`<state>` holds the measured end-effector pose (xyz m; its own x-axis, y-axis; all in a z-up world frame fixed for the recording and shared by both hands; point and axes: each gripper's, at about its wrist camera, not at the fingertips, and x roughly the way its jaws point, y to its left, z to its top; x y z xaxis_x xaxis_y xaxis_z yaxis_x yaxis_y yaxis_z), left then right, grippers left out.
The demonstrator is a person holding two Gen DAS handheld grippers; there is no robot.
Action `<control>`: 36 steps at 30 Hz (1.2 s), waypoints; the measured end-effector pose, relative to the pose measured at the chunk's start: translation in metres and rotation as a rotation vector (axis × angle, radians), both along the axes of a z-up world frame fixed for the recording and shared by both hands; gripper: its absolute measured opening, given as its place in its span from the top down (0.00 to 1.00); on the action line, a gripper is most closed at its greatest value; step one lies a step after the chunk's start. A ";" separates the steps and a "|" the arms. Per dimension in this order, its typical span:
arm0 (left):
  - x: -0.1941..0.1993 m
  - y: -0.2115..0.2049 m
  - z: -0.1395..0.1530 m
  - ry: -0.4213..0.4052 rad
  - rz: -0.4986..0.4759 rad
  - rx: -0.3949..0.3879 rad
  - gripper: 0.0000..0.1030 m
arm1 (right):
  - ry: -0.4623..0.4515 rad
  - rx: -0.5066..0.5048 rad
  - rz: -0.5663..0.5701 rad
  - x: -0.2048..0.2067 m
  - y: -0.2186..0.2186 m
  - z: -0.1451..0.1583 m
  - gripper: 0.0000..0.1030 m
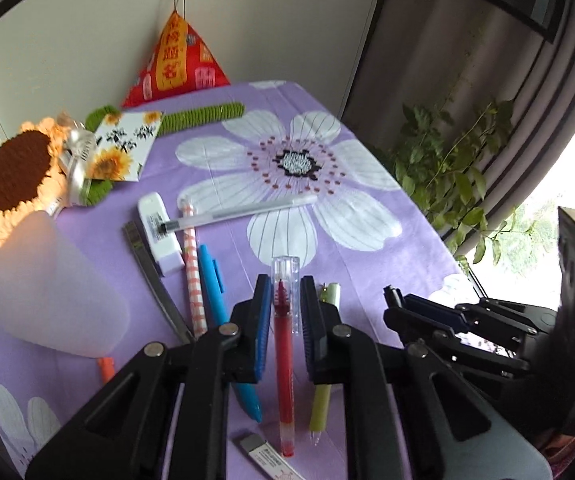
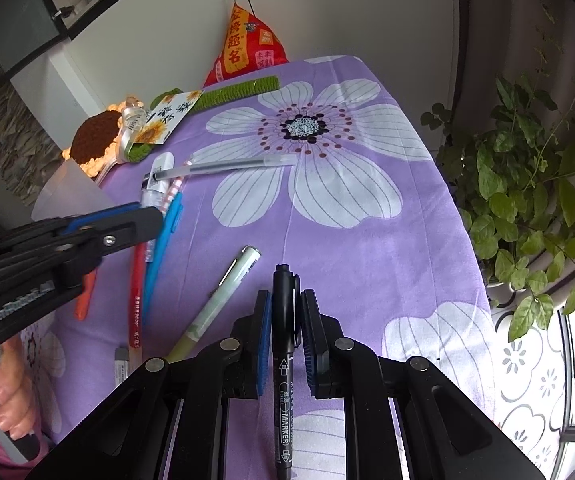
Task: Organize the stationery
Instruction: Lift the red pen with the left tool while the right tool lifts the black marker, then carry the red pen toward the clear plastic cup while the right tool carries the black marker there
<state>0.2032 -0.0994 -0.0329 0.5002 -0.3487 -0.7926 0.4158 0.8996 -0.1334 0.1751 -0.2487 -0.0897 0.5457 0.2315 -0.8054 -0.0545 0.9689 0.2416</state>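
Note:
In the left wrist view my left gripper point(image 1: 285, 282) is shut on a red pen point(image 1: 283, 360) with a clear cap, which runs lengthways between the blue pads. The right wrist view shows that left gripper point(image 2: 149, 218) from the side, the red pen point(image 2: 137, 292) slanting down from it over the purple flowered cloth point(image 2: 367, 240). My right gripper point(image 2: 286, 295) is shut on a black marker point(image 2: 285, 340), held along the jaws. In the left view the right gripper point(image 1: 397, 304) sits low on the right. A frosted cup point(image 1: 55, 288) stands at the left.
On the cloth lie a blue pen point(image 1: 213, 276), a pink checked pencil point(image 1: 192, 280), a green pen point(image 2: 223, 296), a clear gel pen point(image 1: 243, 214), a white corrector point(image 1: 159, 236), a grey strip point(image 1: 151, 280), an orange piece point(image 2: 85, 292) and a lead case point(image 1: 263, 454). A crochet sunflower point(image 1: 15, 176) sits back left, a plant point(image 2: 527, 184) right.

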 end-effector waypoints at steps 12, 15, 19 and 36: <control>-0.025 0.016 0.023 -0.054 0.006 -0.044 0.88 | -0.099 0.006 0.014 -0.016 0.009 0.032 0.85; -0.030 0.020 0.030 -0.073 0.007 -0.054 0.88 | -0.130 -0.004 0.021 -0.020 0.014 0.043 0.86; -0.036 0.027 0.040 -0.099 0.019 -0.068 0.88 | -0.181 -0.018 0.040 -0.027 0.022 0.059 0.86; -0.046 0.070 0.071 -0.196 0.118 -0.098 0.88 | -0.275 -0.060 0.112 -0.032 0.058 0.097 0.89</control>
